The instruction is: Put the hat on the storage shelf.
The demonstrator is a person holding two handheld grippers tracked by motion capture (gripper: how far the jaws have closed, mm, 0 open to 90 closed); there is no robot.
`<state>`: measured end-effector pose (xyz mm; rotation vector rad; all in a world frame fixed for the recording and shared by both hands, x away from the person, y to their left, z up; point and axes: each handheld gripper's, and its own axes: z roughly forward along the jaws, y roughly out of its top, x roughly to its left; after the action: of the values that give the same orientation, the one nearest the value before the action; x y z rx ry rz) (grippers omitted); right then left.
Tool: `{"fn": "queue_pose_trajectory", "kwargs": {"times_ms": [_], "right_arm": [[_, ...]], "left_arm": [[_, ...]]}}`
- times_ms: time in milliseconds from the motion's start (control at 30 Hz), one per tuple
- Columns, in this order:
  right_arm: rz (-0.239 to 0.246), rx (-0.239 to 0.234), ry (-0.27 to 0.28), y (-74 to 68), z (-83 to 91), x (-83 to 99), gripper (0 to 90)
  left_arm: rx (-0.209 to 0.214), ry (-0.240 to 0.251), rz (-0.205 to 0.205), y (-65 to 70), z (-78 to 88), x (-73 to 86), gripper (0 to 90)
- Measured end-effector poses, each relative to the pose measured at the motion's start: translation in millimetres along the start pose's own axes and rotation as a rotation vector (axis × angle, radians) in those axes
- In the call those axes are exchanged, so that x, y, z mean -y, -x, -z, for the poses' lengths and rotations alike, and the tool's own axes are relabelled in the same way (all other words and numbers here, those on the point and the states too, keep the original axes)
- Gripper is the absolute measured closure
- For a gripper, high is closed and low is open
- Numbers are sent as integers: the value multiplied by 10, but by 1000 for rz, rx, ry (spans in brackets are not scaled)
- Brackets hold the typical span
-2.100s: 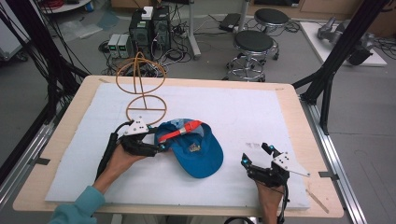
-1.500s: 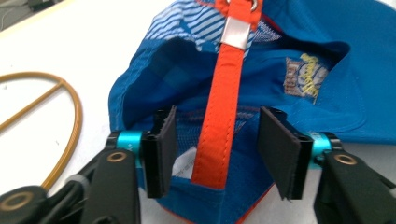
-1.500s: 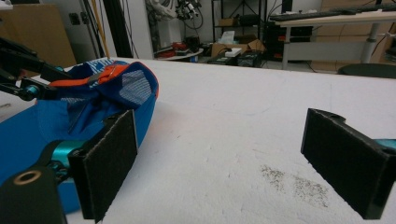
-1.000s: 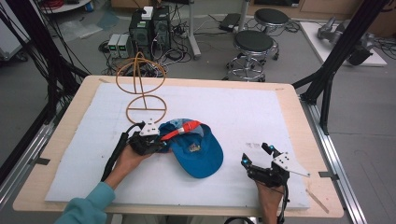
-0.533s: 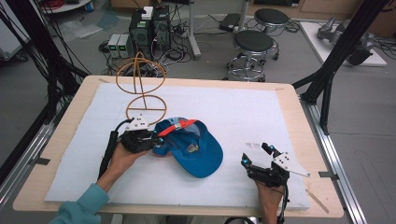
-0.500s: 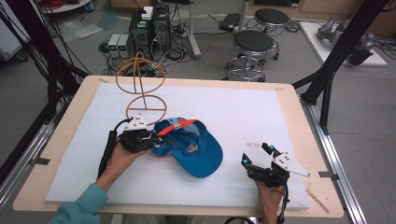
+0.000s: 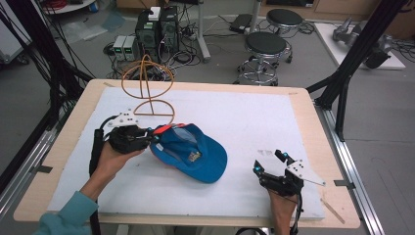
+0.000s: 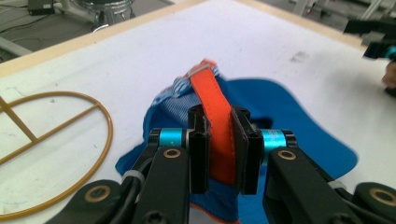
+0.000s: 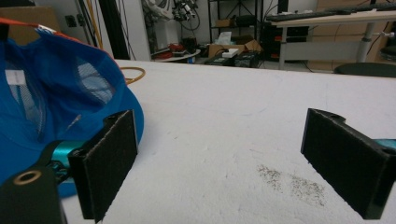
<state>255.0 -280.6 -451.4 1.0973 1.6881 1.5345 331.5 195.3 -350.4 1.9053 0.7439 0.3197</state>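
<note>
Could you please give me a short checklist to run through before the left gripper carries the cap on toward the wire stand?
1. Left gripper shut on the orange strap: ok.
2. Strap centred between the jaws: ok in the left gripper view.
3. Cap fully off the table: not ok, its brim end rests on the white mat.
4. Wire stand upright and apart from the cap: ok.
5. Right gripper open and apart from the cap: ok.
6. Cable under the cap: cannot tell.
</note>
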Motion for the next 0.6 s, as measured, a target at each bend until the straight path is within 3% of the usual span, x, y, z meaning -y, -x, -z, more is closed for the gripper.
{"fn": "queue_pose_trajectory", "kwargs": {"times_ms": [600], "right_arm": [[-4, 3, 2, 1, -1, -1, 99]], "left_arm": [[-52, 63, -18, -128, 371, -186, 787]]}}
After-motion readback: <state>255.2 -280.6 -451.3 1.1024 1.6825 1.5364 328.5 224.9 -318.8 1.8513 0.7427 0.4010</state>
